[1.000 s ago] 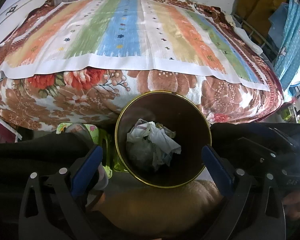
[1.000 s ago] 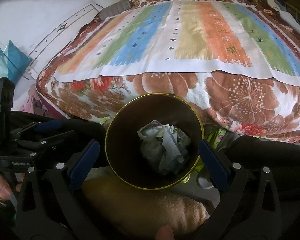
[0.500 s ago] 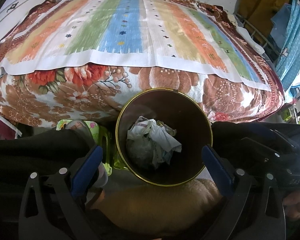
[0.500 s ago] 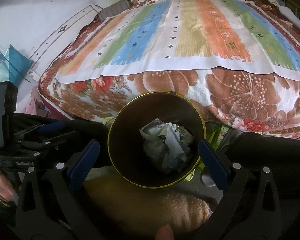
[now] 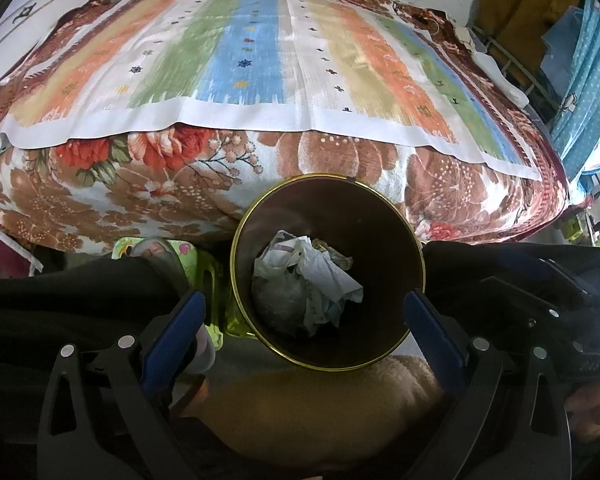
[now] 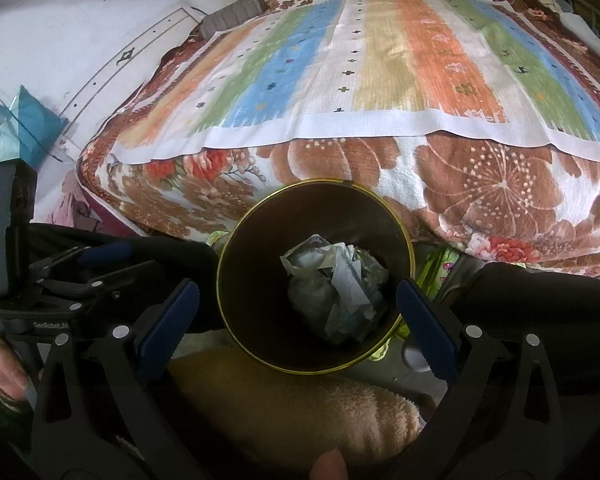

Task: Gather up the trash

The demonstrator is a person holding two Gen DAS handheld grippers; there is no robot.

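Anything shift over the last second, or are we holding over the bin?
Almost nothing. Both views drifted slightly; nothing was grasped or released. The left gripper and right gripper stay open and empty over the trash bin, the crumpled paper still inside.

Small white lettering present on the black body of the left gripper (image 6: 52,280), at the left edge of the right wrist view; too blurred to read with certainty. Faint pale marking on the black body of the right gripper (image 5: 540,312), lower right of the left wrist view; illegible. Printed scraps among the crumpled paper (image 5: 324,276) unreadable.
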